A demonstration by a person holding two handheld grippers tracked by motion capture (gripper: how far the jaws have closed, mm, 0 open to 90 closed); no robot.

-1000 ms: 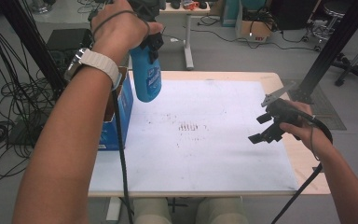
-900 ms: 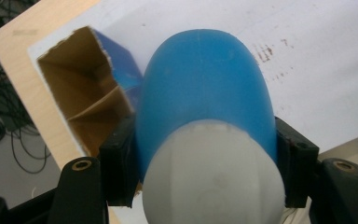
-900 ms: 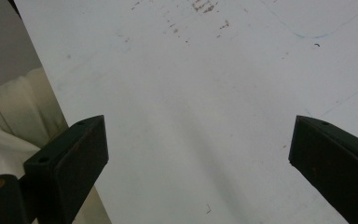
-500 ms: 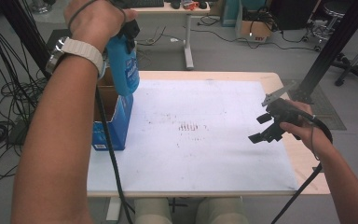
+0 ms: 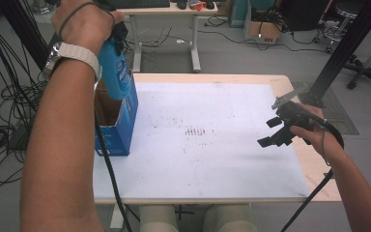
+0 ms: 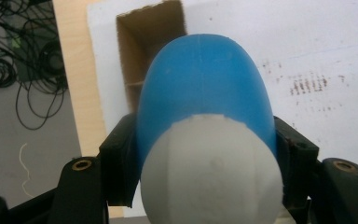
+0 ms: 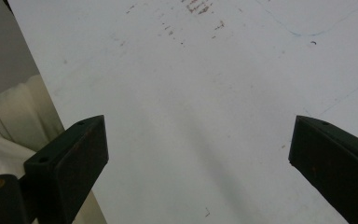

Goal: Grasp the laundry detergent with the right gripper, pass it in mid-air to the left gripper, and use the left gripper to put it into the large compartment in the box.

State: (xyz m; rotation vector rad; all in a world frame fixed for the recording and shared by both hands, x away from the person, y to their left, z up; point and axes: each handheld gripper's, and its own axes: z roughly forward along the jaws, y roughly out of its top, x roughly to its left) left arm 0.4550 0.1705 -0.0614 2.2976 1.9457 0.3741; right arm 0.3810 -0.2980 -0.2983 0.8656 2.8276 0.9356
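We've got the left gripper [image 6: 205,154] up high, its two black jaws pinching one blue plastic bottle with a white rounded end [image 6: 205,116], one jaw pressed to each flank. From above, that bottle [image 5: 113,72] hangs upright directly over the open top of the single blue cardboard box [image 5: 121,130], its lower end at about the level of the box's rim; we can't tell whether it has crossed inside. The left gripper view looks straight down past the bottle into the brown cardboard interior of the box [image 6: 144,51]. The left hand [image 5: 87,21], a pale strap on its wrist, is wrapped round the gripper. Over on the far side, well apart from bottle and box, the right gripper [image 5: 273,131] hovers near the table's right edge, jaws spread wide with nothing between them; in its own view those jaws frame bare white surface. The right hand [image 5: 309,133] holds it, cable trailing down. The table is pale wood [image 5: 314,169] covered by a white sheet [image 5: 212,159] with a patch of small reddish-brown smudges [image 5: 195,131] near the middle. Around it we see grey floor, bundles of black cables [image 5: 0,135] to the left, and another desk [image 5: 164,9] farther back. Count: one bottle, one box, two grippers.
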